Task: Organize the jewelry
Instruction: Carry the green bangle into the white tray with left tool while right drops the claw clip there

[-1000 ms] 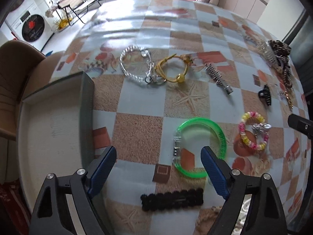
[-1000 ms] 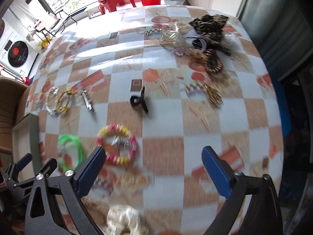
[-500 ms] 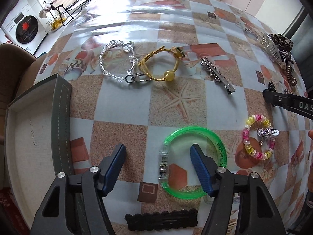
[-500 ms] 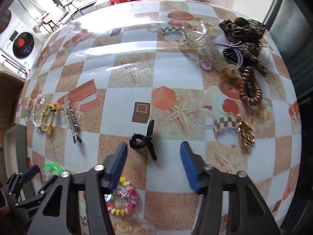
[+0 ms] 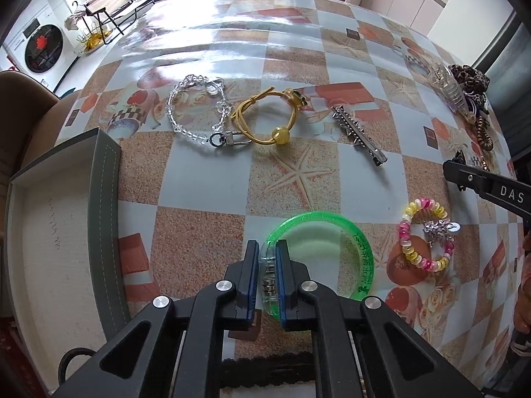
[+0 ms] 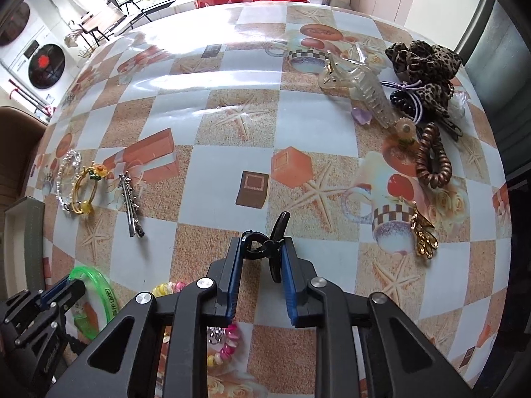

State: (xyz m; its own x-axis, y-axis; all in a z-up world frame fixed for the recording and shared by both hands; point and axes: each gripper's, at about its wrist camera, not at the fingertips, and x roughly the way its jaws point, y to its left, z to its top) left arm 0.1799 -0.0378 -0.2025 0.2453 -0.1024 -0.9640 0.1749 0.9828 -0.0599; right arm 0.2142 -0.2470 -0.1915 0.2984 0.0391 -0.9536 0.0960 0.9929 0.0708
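The green bangle [image 5: 318,252] lies near on the table [image 5: 298,49], its clear clasp pinched by the left gripper [image 5: 268,258]. Right of it sits a beaded bracelet [image 5: 426,233]. The right gripper [image 6: 260,262] squeezes a black clip [image 6: 265,243]. The open box [image 5: 49,232] at left holds nothing visible.

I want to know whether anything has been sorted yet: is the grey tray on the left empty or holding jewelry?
Empty, as far as visible: the tray shows only bare pale lining. The green bangle lies on the table in the left gripper.
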